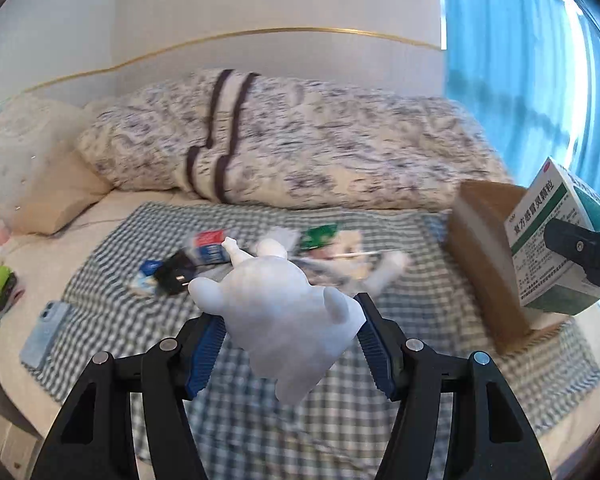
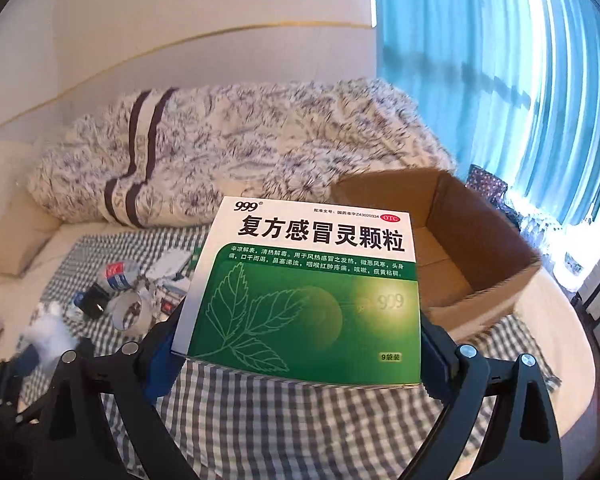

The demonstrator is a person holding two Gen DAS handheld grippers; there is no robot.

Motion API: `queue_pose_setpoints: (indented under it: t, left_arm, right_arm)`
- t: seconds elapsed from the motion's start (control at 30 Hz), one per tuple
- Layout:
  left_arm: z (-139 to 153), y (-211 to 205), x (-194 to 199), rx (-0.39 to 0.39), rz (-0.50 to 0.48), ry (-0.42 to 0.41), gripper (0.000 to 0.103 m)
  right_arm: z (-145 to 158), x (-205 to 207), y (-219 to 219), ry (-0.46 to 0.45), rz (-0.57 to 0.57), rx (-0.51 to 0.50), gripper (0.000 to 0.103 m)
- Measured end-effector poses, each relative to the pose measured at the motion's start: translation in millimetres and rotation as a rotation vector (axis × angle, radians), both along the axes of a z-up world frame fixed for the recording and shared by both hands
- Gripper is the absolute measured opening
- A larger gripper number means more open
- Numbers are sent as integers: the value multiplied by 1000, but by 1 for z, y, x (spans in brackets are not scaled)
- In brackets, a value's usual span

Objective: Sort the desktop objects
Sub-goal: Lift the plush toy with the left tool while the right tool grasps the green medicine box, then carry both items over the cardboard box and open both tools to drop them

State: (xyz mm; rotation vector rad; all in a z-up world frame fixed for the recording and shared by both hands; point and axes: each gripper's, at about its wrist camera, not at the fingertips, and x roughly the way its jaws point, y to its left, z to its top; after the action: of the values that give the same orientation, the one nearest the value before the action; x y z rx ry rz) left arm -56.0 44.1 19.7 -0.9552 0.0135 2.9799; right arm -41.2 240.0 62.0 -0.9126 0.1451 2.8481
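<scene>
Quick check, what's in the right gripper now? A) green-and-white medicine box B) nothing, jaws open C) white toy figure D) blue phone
A: the right gripper is clamped on the green-and-white medicine box, held in the air near the open cardboard box; the white toy figure sits in the left gripper instead.

The left gripper (image 1: pixel 292 340) was raised above the bed, its two black fingers spread moderately and clamped from either side on a white figurine (image 1: pixel 284 320), blue ribbed pads (image 1: pixel 208 344) pressing its flanks. The right gripper (image 2: pixel 300 352) was held farther right and higher (one black finger showed at the right edge of the left wrist view), its fingers set wide apart and gripping a green-and-white medicine box (image 2: pixel 308 296) by the two side edges, with the printed face tilted up.
</scene>
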Motion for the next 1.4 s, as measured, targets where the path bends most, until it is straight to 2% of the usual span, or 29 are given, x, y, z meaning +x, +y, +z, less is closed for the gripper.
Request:
queue_pose_setpoints:
  t: [0.2, 0.37, 0.67, 0.83, 1.03, 1.23, 1.4]
  left_arm:
    - [27, 58, -6, -18, -109, 29, 64]
    - [52, 105, -23, -9, -202, 45, 64]
    - [69, 208, -63, 28, -389, 35, 64]
    - [51, 256, -84, 6, -461, -18, 64]
    - [16, 294, -102, -40, -501, -77, 64]
    - [-7, 312, -120, -67, -506, -119, 64]
    - [-18, 315, -130, -82, -495, -141, 69]
  right_arm:
    - [35, 15, 47, 59, -40, -13, 95]
    - [55, 9, 91, 79, -89, -16, 95]
    - [61, -21, 164, 41, -184, 5, 95]
    - [46, -49, 191, -8, -205, 15, 95]
    - [11, -76, 225, -83, -211, -35, 95]
    - [-11, -99, 244, -129, -227, -56, 95]
    - [-20, -110, 251, -147, -234, -79, 96]
